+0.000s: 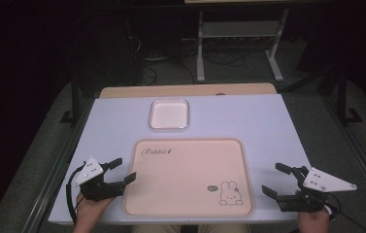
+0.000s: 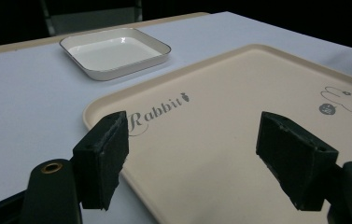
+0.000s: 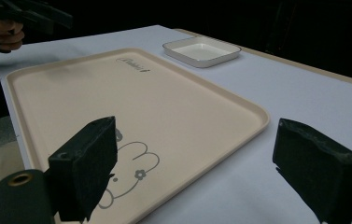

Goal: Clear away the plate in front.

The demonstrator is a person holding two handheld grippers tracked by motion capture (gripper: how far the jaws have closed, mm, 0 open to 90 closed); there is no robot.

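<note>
Beige plastic tray w/ raised rim [image 1: 141, 194], rectangular w/ rounded corners, lies flat on the pale lilac tabletop [image 1: 248, 116], near the front edge, centred between both hands. It carries grey "Rabbit" script at the far-left corner and a line-drawn rabbit [image 1: 230, 193] at the near-right corner; nothing lies on its surface.

Small square white dish w/ thin dark rim [image 1: 169, 114] sits beyond the tray, apart from it, w/ a strip of bare top between. Dish holds nothing.

Left gripper [image 1: 121, 171], held in the person's left hand [image 1: 89, 204], sits just beside the tray's left rim; jaws spread wide, gripping nothing. In the left gripper view [image 2: 192, 163] the jaws straddle the tray's near-left corner; whether they touch the table can't be told.

Right gripper [image 1: 274, 180], in the right hand [image 1: 314, 218], hovers off the tray's right rim, jaws likewise released and empty. In the right gripper view [image 3: 211, 177] one pad overlaps the rabbit drawing, the other is over bare tabletop.

Open tabletop runs wide on both sides of the dish and right of the tray. A wood-coloured strip [image 1: 185, 90] borders the far edge.

Forearms are cut off at the bottom. Surroundings are dark; a metal stand [image 1: 239, 34] behind is dim. Small mark by the rabbit is unreadable.
</note>
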